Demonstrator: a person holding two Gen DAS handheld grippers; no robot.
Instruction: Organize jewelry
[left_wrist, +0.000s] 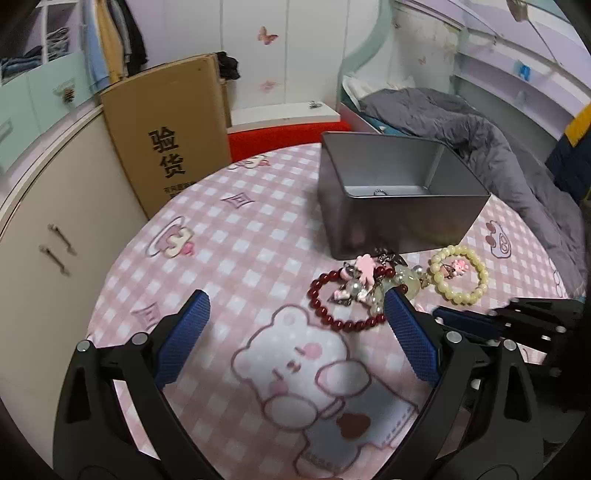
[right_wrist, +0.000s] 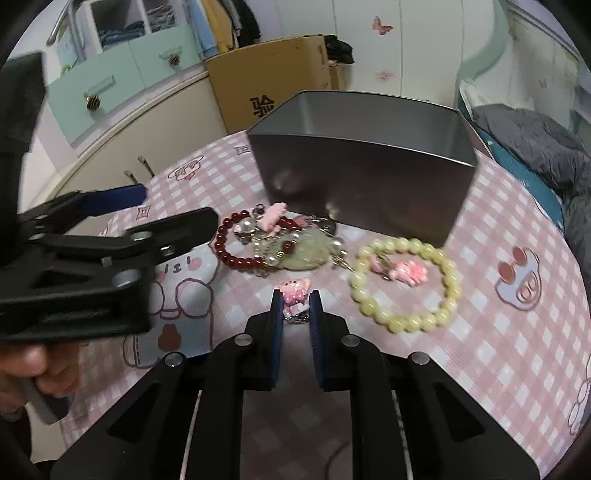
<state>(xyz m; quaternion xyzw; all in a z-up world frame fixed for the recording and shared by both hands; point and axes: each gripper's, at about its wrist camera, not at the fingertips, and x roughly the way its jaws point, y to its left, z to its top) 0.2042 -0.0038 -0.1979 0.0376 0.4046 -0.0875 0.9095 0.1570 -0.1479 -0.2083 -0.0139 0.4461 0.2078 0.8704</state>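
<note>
A small pink figurine charm (right_wrist: 294, 294) sits pinched between the nearly closed fingers of the right claw (right_wrist: 295, 306), low over the pink checked counter (right_wrist: 498, 350). The pick-up step looks in hand; next it should be lifted and carried over the rim of the grey metal tin (right_wrist: 369, 162), just behind. The dark red bead bracelet (right_wrist: 236, 243) and pale yellow bead bracelet (right_wrist: 410, 284) wait near the tin. The left claw (left_wrist: 295, 332) hangs wide open, empty.

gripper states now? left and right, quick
Left gripper: open, holding nothing, above the pink checked tablecloth.
Right gripper: fingers shut on the small pink figurine charm.
</note>
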